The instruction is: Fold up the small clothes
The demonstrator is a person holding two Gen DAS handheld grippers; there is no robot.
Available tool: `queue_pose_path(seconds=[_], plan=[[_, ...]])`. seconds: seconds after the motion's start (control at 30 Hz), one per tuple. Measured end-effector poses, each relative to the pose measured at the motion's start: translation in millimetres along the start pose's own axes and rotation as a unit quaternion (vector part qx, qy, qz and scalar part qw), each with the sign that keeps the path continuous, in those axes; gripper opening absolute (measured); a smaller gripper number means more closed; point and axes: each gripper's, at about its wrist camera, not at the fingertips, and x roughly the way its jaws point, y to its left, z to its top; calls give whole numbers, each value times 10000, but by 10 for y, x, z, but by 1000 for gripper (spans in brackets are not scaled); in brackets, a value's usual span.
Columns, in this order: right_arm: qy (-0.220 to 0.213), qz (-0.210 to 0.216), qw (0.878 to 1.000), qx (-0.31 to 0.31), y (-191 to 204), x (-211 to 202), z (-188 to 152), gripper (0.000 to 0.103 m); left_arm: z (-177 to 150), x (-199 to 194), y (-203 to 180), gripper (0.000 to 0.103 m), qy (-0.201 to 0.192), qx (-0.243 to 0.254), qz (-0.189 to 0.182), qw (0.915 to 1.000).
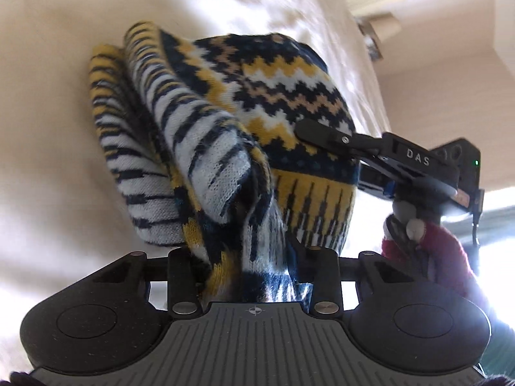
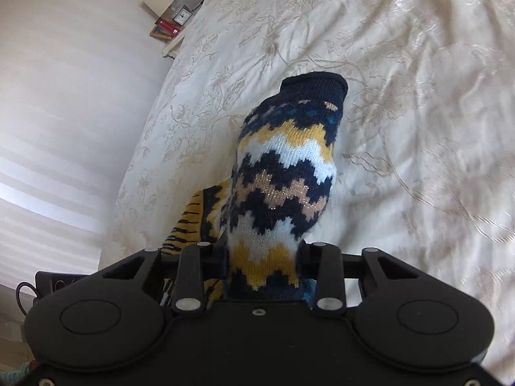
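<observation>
Grippers, both of mine, left (image 1: 254, 273) and right (image 2: 264, 267), are clamped on 1 navy-yellow-white zigzag knit garment (image 1: 273, 96) lifted above the cream embroidered bedspread (image 2: 402, 112); mid-fold, next I'd lay it flat.

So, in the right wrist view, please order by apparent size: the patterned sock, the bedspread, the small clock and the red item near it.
1. bedspread, fills most of the view.
2. patterned sock, enlarged by nearness to the camera.
3. Small clock and red item: both tiny and far away, too alike to rank.
</observation>
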Motion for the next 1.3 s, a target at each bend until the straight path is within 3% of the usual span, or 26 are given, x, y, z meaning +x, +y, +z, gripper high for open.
queue_pose_path(seconds=[0.23, 0.3, 0.4, 0.57, 0.63, 0.73, 0.9, 0.97, 1.0, 1.13, 1.3], plan=[[71, -561, 9983, -135, 109, -360, -92, 47, -542, 288, -342, 37, 368, 151, -119, 9991], [94, -746, 9971, -88, 71, -386, -160, 53, -682, 397, -369, 38, 474, 236, 190, 9984], [192, -1342, 9906, -179, 3, -341, -279, 72, -810, 529, -321, 38, 654, 343, 1142, 9907], [47, -1319, 9912, -125, -63, -405, -360, 76, -801, 272, -298, 40, 353, 333, 1519, 9872], [-34, -1274, 9918, -119, -92, -442, -368, 76, -754, 151, -361, 40, 210, 500, 1667, 9845], [-133, -1166, 9930, -124, -127, -528, -362, 76, -700, -77, -444, 41, -61, 515, 1595, 9858], [-247, -1086, 9933, -314, -115, -676, -397, 76, -511, -378, -588, 53, -860, 249, 1369, 9865], [-271, -1052, 9934, -356, -117, -695, -377, 77, -374, -359, -592, 66, -1154, 180, 1459, 9824], [-285, -1050, 9933, -381, -117, -705, -371, 77, -290, -327, -581, 68, -1251, 172, 1596, 9791], [-288, -1051, 9930, -446, -125, -720, -348, 77, 32, -105, -463, 68, -1419, 99, 2236, 9642], [-272, -1041, 9931, -473, -133, -740, -342, 78, 282, 27, -292, 67, -1159, 252, 2498, 9610]])
